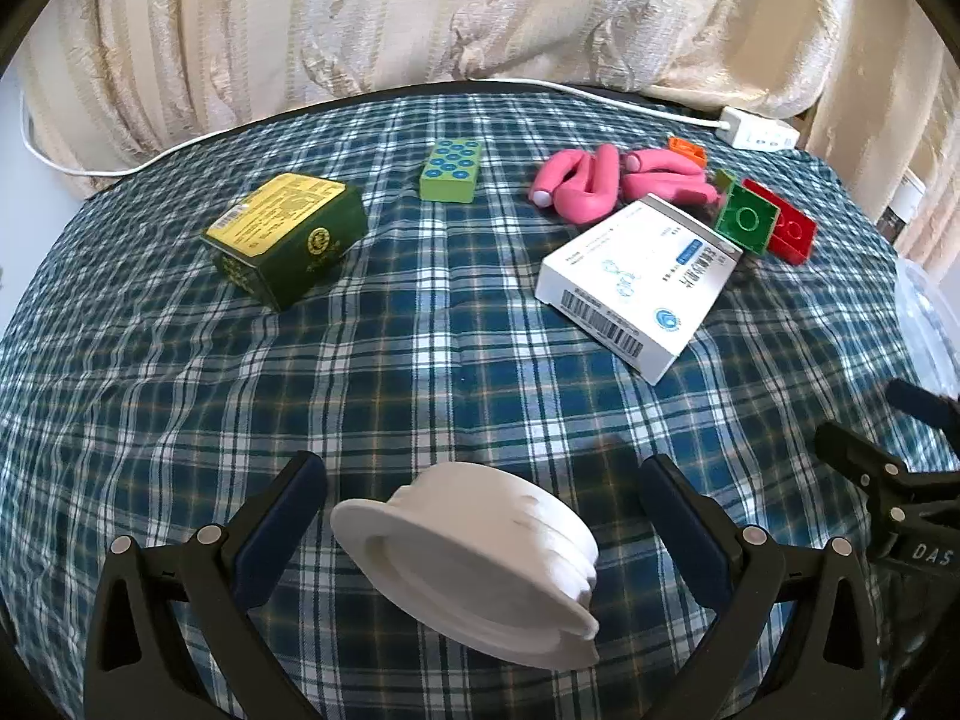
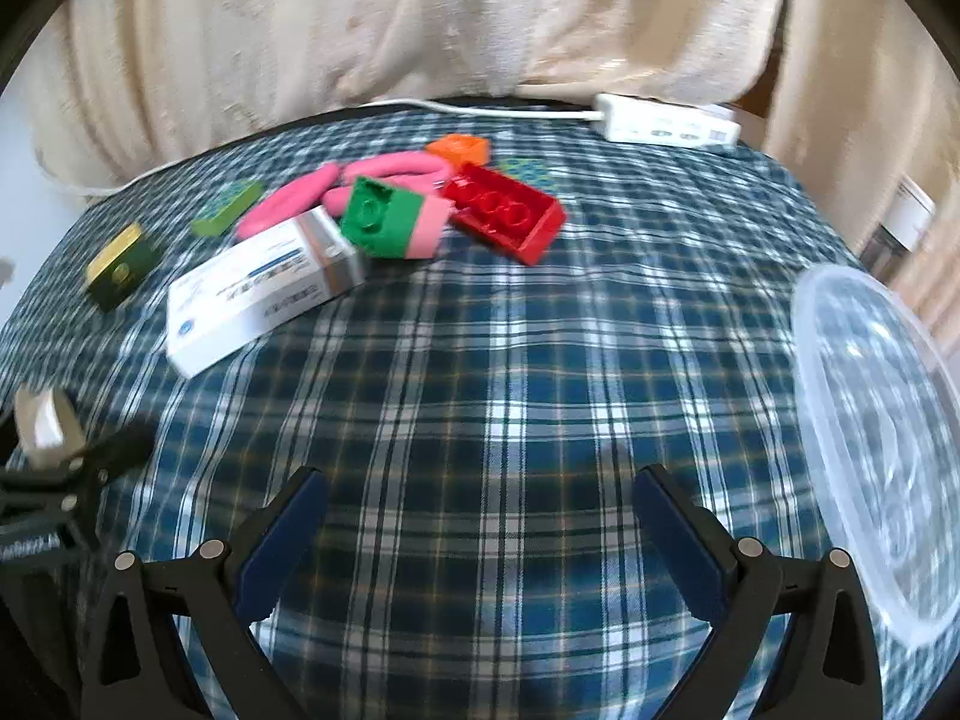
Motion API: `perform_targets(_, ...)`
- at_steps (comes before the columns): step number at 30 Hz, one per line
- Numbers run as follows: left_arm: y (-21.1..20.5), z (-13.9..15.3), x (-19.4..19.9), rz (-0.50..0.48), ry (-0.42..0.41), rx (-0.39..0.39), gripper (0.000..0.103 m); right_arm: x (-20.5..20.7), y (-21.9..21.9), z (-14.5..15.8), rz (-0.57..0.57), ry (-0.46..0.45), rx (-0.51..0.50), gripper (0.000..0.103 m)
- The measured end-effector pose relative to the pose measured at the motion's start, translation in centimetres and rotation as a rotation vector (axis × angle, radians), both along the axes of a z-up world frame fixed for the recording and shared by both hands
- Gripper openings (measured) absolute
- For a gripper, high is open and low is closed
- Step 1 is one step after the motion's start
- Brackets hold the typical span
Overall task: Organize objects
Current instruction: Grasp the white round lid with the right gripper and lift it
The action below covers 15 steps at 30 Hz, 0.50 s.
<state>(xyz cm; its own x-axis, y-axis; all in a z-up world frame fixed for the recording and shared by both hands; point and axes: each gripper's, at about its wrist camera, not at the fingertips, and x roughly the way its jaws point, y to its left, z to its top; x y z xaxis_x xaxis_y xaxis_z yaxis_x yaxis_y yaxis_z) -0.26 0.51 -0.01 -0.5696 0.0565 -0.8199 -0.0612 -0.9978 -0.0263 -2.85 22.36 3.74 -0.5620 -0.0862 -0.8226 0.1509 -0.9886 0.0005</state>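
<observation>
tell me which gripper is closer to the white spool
Left. The white spool lies between the open left gripper fingers; the right gripper is off to its right, over bare cloth.

tablecloth: blue-green-white plaid
spool: white
tin: dark green, yellow label
curlers: pink
brick: red
curtain: cream

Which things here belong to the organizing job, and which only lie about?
Belong to the job:
white spool between the open left gripper fingers
clear container
white box
green box
red brick
pink rollers

Only lying about:
power strip
curtain
plaid cloth
</observation>
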Motion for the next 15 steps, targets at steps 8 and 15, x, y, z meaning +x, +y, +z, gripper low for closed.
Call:
perform_targets(8,-0.2,0.2,0.2,-0.043,0.004,0.023,0.103,-0.8,-0.1,0.1,0.009,-0.029,0.006,0.103)
perform_targets(15,-0.2,0.2,0.3,-0.053,-0.004,0.017,0.103,-2.3,-0.2,0.9,0.014,-0.035,-0.095,0.103)
